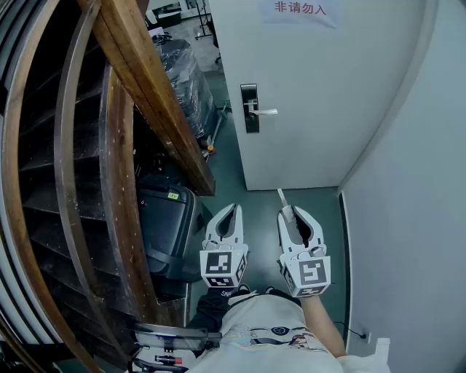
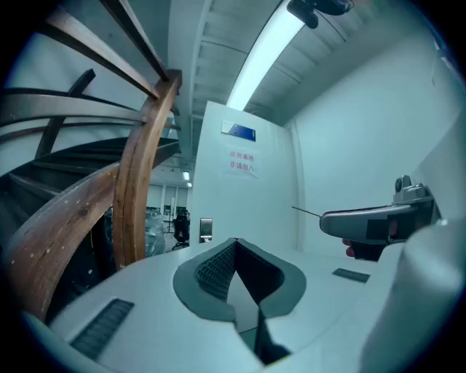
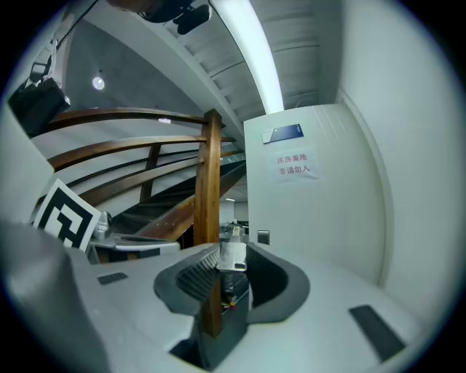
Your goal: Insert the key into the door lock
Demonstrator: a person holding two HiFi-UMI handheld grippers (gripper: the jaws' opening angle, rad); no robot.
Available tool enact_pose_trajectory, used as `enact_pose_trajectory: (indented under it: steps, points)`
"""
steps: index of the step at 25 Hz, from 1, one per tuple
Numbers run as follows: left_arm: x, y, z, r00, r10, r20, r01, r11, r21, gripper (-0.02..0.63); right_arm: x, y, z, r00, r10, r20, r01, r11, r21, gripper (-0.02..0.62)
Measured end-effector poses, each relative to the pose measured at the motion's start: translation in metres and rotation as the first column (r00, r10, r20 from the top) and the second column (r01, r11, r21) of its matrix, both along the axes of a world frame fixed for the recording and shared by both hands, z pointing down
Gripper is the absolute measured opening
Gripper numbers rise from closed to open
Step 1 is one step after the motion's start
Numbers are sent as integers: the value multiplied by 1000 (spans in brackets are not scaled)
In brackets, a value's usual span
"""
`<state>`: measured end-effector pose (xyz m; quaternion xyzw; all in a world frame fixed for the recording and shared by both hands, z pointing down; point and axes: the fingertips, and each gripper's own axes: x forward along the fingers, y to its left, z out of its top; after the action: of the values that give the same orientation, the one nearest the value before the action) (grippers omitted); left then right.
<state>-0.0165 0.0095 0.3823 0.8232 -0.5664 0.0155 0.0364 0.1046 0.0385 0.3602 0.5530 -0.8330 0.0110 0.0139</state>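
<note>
A white door stands ahead, with a dark lock plate and a silver handle at its left edge. My right gripper is shut on a silver key, whose blade sticks out forward toward the door and is well short of it. In the right gripper view the key's head sits between the pads, and the lock plate is small and far off. My left gripper hangs beside the right one, shut, with nothing in it. The left gripper view shows the lock plate far ahead.
A curved wooden stair rail and dark steps fill the left side. A black case stands on the floor by the stairs, and plastic-wrapped goods lie behind. A white wall closes the right. A paper sign is on the door.
</note>
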Motion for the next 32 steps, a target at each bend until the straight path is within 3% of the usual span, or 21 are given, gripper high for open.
enact_pose_trajectory:
  steps: [24, 32]
  points:
    - [12, -6, 29, 998, -62, 9, 63, 997, -53, 5, 10, -15, 24, 997, -67, 45, 68, 997, -30, 119]
    - [-8, -61, 40, 997, -77, 22, 78, 995, -69, 5, -9, -75, 44, 997, -66, 48, 70, 995, -77, 119]
